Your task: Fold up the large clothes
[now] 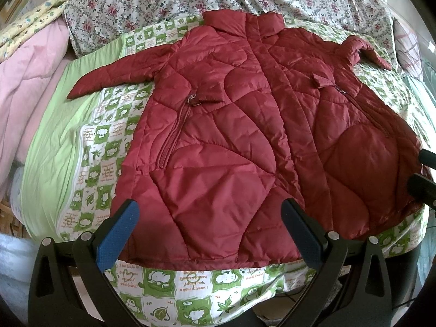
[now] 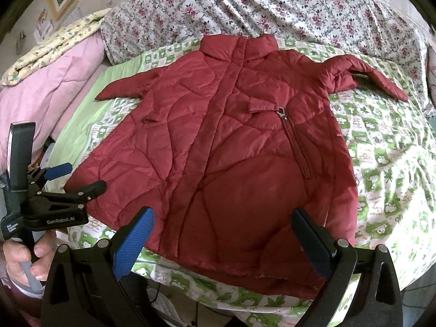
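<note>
My dark-red quilted puffer jacket (image 1: 239, 125) lies spread front-up on the green-and-white patterned bed quilt (image 1: 103, 147) — flat for folding. My left tool (image 1: 209, 234) and right tool (image 2: 220, 239) hover at its hem, both spread wide, holding nothing.

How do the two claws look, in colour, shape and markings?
Both are black plastic frames with silver rivets. On each, the left claw and the right claw, one flat finger has a blue dotted pad and the other is dark. The left one reads "GenRobot.AI".
</note>
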{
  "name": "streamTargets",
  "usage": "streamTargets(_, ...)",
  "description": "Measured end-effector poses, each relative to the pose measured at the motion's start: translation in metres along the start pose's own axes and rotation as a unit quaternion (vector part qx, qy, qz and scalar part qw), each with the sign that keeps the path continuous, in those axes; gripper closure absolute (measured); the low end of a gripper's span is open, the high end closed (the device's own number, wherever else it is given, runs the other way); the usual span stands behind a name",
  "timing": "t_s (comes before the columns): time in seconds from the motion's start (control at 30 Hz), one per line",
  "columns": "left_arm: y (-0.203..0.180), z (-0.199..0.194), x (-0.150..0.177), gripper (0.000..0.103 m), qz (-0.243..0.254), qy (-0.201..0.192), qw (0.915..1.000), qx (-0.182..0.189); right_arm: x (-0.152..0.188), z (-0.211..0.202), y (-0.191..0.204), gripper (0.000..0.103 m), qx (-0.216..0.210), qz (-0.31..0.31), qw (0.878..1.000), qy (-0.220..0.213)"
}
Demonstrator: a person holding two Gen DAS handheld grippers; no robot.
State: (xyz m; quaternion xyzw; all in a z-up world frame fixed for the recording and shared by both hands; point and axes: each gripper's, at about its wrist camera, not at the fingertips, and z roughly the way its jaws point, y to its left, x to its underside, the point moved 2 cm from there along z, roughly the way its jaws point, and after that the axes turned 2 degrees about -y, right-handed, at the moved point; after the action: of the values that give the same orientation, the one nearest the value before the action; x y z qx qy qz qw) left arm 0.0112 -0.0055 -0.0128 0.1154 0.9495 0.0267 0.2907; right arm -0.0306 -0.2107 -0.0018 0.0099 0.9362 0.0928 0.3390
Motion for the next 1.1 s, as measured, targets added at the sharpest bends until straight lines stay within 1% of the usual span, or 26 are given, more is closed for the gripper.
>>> streamTargets(0.23,-0.001,-0.001,-0.002,0.0,0.0,0.001,1.0,0.001,-0.001,0.001,0.001,0.002,0.0,0.0,1.0,0.005)
streamTargets(0.37,-0.005,0.0,-0.005,0.0,0.005,0.007,1.0,0.0,-0.001,0.001,0.001,0.002,-0.008,0.008,1.0,0.007)
streamTargets(0.5,-0.004,0.005,-0.005,0.0,0.006,0.014,0.9999,0.0,-0.001,0.005,0.0,0.002,0.013,-0.008,1.0,0.004)
streamTargets(0.57,-0.002,0.009,-0.005,0.0,0.003,0.02,0.9998,0.005,-0.002,0.006,-0.003,0.002,0.013,-0.002,1.0,0.005)
streamTargets(0.67,0.001,0.014,-0.006,0.0,-0.005,0.03,0.9994,0.017,-0.005,0.007,-0.014,0.002,0.012,0.012,1.0,0.008)
streamTargets(0.7,0.001,0.015,-0.007,0.0,-0.005,0.028,0.9994,0.018,-0.006,0.006,-0.019,0.002,0.009,0.02,1.0,0.01)
streamTargets(0.77,0.002,0.018,-0.009,0.0,-0.005,0.014,0.9997,0.018,-0.009,0.004,-0.026,0.002,0.008,0.032,0.999,0.006)
streamTargets(0.83,0.002,0.021,-0.011,0.0,-0.011,0.025,0.9992,0.03,-0.012,0.002,-0.035,0.002,0.005,0.044,0.999,0.001)
streamTargets(1.0,0.002,0.028,-0.018,0.0,-0.023,0.03,0.9981,0.048,-0.022,0.001,-0.062,0.002,0.004,0.07,0.997,-0.017)
streamTargets(1.1,0.001,0.035,-0.021,0.0,-0.016,0.04,0.9983,0.039,-0.028,0.001,-0.082,0.002,0.005,0.09,0.996,-0.027)
